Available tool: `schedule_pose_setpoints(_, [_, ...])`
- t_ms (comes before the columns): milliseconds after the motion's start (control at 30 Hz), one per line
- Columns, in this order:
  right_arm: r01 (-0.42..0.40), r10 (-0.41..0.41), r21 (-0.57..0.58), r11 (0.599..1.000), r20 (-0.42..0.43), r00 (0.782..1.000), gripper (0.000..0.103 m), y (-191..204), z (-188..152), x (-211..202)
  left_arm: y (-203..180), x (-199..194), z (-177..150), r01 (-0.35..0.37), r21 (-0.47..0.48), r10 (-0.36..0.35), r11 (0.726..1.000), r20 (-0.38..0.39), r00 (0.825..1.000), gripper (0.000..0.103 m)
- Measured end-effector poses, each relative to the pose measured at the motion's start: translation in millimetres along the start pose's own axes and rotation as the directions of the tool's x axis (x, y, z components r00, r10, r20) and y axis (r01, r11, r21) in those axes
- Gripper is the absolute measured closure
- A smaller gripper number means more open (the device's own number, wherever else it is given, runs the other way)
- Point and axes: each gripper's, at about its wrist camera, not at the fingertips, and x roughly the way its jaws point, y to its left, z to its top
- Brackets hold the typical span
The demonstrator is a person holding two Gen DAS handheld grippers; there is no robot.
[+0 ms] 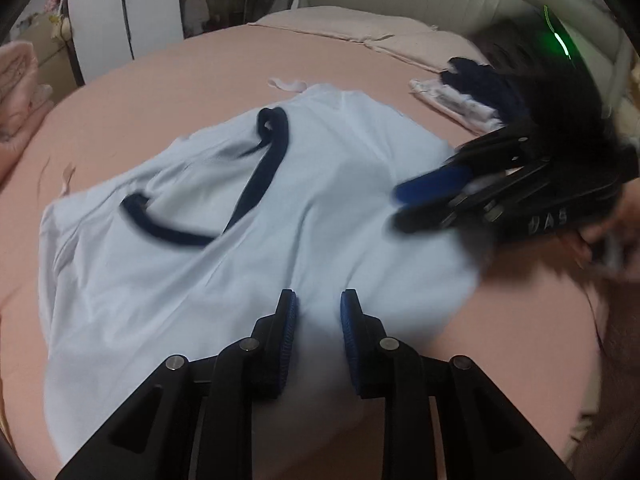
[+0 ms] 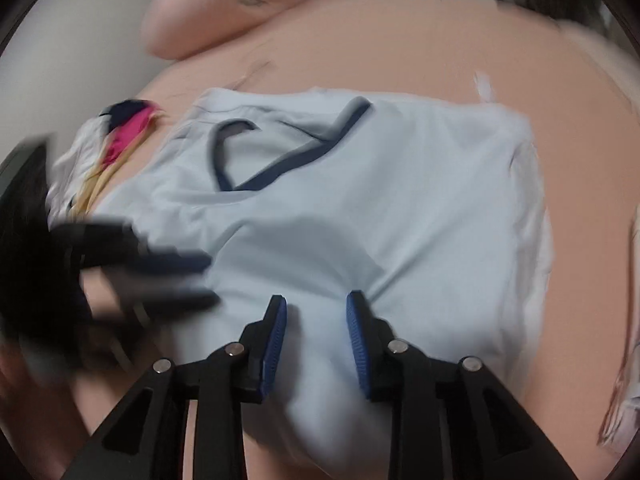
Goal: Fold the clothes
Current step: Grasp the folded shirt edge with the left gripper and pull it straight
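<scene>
Shirt (image 1: 256, 240) under both grippers' parted, empty jaws; only left wrist shows folded pile (image 1: 472, 96).

Soft, dim indoor light, no hard shadows, heavy fisheye bending and dark vignette at all corners, motion blur smearing the right gripper (image 1: 404, 204) at 3 o'clock and the left gripper (image 2: 208, 280) at 9 o'clock, green lens flare at 1 o'clock in the left view.
</scene>
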Motion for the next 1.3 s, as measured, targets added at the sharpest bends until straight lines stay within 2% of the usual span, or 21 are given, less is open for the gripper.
schedule_pose_setpoints(133, [0.061, -0.059, 0.031, 0.998, -0.055, 0.997, 0.078, -14, -26, -47, 24, -47, -11, -0.021, -0.067, 0.023, 0.997, 0.028, 0.999, 0.079])
schedule_pose_setpoints(200, [0.047, -0.048, 0.102, 0.994, 0.007, 0.999, 0.075, -19, -31, -74, 40, -67, -15, -0.055, -0.161, 0.064, 0.985, 0.046, 0.997, 0.073])
schedule_pose_setpoints(233, [0.060, -0.067, 0.155, 0.986, 0.041, 0.997, 0.074, -21, -34, -82, 52, -72, -17, -0.051, -0.256, 0.063, 0.965, 0.039, 0.997, 0.070])
schedule_pose_setpoints(267, [0.072, -0.089, 0.208, 0.975, 0.075, 0.993, 0.072, -24, -37, -90, 67, -72, -21, -0.040, -0.362, 0.054, 0.931, 0.030, 0.998, 0.069])
schedule_pose_setpoints(333, [0.092, -0.133, 0.331, 0.939, 0.101, 0.986, 0.063, -30, -41, -90, 89, -71, -37, -0.063, -0.529, 0.078, 0.846, 0.007, 0.997, 0.068])
schedule_pose_setpoints(367, [0.100, -0.141, 0.363, 0.926, 0.090, 0.986, 0.061, -31, -44, -83, 94, -72, -46, -0.077, -0.567, 0.092, 0.820, -0.001, 0.996, 0.068])
schedule_pose_setpoints(467, [0.128, -0.157, 0.422, 0.898, 0.034, 0.987, 0.061, -37, -60, -74, 98, -73, -75, -0.064, -0.623, 0.072, 0.780, -0.011, 0.997, 0.064])
schedule_pose_setpoints(533, [0.114, -0.142, 0.451, 0.885, 0.029, 0.989, 0.061, -37, -73, -71, 102, -69, -86, -0.069, -0.653, 0.076, 0.754, -0.018, 0.997, 0.054])
schedule_pose_setpoints(567, [0.093, -0.128, 0.480, 0.873, 0.041, 0.991, 0.058, -41, -79, -70, 104, -66, -91, -0.079, -0.670, 0.083, 0.738, -0.027, 0.996, 0.053])
schedule_pose_setpoints(633, [-0.017, -0.028, 0.559, 0.829, 0.072, 0.997, 0.053, -48, -88, -63, 110, -61, -99, -0.066, -0.706, 0.077, 0.705, -0.017, 0.997, 0.052])
schedule_pose_setpoints(733, [-0.162, 0.104, 0.568, 0.807, 0.132, 0.986, 0.052, -42, -81, -46, 118, -57, -105, 0.079, -0.762, 0.020, 0.643, 0.119, 0.993, 0.052])
schedule_pose_setpoints(800, [-0.187, 0.127, 0.567, 0.802, 0.144, 0.981, 0.046, -40, -79, -39, 121, -48, -105, 0.128, -0.781, 0.004, 0.612, 0.164, 0.986, 0.052])
schedule_pose_setpoints(867, [-0.249, 0.154, 0.601, 0.759, 0.205, 0.967, 0.046, -44, -78, -34, 122, -41, -103, 0.122, -0.792, 0.008, 0.598, 0.158, 0.987, 0.052])
schedule_pose_setpoints(900, [-0.278, 0.167, 0.638, 0.718, 0.231, 0.959, 0.046, -49, -79, -31, 122, -41, -102, 0.132, -0.790, 0.007, 0.599, 0.170, 0.985, 0.052])
schedule_pose_setpoints(967, [-0.317, 0.181, 0.705, 0.634, 0.263, 0.948, 0.048, -59, -81, -28, 121, -44, -102, 0.153, -0.801, -0.011, 0.579, 0.179, 0.984, 0.053])
schedule_pose_setpoints(1000, [-0.310, 0.171, 0.732, 0.607, 0.262, 0.950, 0.048, -60, -82, -31, 120, -48, -105, 0.154, -0.804, -0.013, 0.575, 0.179, 0.984, 0.053])
schedule_pose_setpoints(1033, [-0.280, 0.136, 0.742, 0.610, 0.250, 0.959, 0.047, -58, -81, -37, 118, -51, -107, 0.150, -0.805, -0.011, 0.574, 0.176, 0.984, 0.052])
schedule_pose_setpoints(1100, [-0.165, -0.032, 0.720, 0.674, 0.252, 0.967, 0.047, -48, -82, -62, 115, -58, -110, 0.103, -0.794, 0.026, 0.598, 0.148, 0.989, 0.052])
schedule_pose_setpoints(1133, [-0.108, -0.110, 0.689, 0.716, 0.265, 0.958, 0.047, -41, -79, -73, 112, -58, -108, 0.081, -0.775, 0.042, 0.627, 0.138, 0.990, 0.052])
schedule_pose_setpoints(1233, [-0.113, -0.074, 0.544, 0.831, 0.311, 0.947, 0.035, -32, -60, -78, 107, -59, -99, 0.042, -0.692, 0.080, 0.721, 0.143, 0.987, 0.052])
schedule_pose_setpoints(1300, [-0.156, 0.042, 0.485, 0.861, 0.239, 0.970, 0.032, -32, -42, -55, 104, -51, -89, 0.021, -0.630, 0.082, 0.777, 0.135, 0.987, 0.052])
